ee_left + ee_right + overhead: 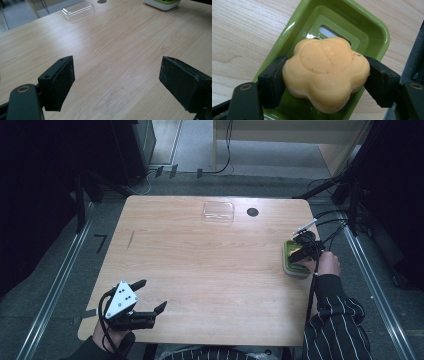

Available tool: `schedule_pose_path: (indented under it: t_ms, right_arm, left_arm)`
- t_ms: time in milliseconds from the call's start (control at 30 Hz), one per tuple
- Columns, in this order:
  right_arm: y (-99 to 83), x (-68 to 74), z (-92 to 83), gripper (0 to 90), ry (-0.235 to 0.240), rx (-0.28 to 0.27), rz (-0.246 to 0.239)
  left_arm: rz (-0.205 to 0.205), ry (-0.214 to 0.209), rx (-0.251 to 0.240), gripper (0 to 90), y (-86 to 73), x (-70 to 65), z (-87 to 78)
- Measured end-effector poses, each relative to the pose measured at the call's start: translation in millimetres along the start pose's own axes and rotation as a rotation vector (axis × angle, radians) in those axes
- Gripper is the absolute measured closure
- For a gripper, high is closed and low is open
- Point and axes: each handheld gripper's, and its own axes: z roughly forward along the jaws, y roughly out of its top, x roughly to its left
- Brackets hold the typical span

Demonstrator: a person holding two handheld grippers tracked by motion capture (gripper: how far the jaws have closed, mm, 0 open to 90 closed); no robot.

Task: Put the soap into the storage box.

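An orange flower-shaped soap (pixel 325 72) sits between the black jaws of my right gripper (pixel 325 80), whose pads press on both its sides. Under it is a green soap dish (pixel 367 30) with a slotted floor. In the high view the right gripper (pixel 305 251) is over the green dish (pixel 288 265) at the table's right edge, with a bit of orange soap (pixel 297 256) showing. My left gripper (pixel 150 296) rests at the table's front left, jaws wide apart with nothing between them. In the left gripper view its pads (pixel 62 82) frame bare wood.
A clear plastic lid (pixel 218 211) lies at the table's far middle, beside a round black cable hole (pixel 252 212). The clear lid (pixel 78 9) and the dish's white base (pixel 162 3) lie far ahead of the left jaws. Cables trail off the right edge. A striped sleeve (pixel 337 320) comes in from bottom right.
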Motion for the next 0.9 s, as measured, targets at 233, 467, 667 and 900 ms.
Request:
schedule_pose_path:
  t_ms: [233, 467, 667, 900]
  right_arm:
    - [-0.3, -1.1, -5.5, 24.4, -0.002, -0.008, 0.003]
    - [-0.6, -1.1, -7.3, 25.0, -0.003, -0.007, -0.006]
    - [-1.6, -1.6, -10.4, 23.9, 0.004, -0.012, 0.005]
    - [-4.5, -0.2, -17.7, 16.2, 0.01, -0.004, 0.015]
  left_arm:
    - [0.001, 0.001, 0.0, 13.6, 0.0, -0.2, 0.1]
    - [0.001, 0.002, -0.001, 13.6, 0.0, -0.2, 0.0]
    - [0.0, 0.002, -0.001, 13.6, 0.0, 0.0, -0.1]
    - [0.0, 0.002, -0.001, 13.6, -0.1, -0.1, -0.2]
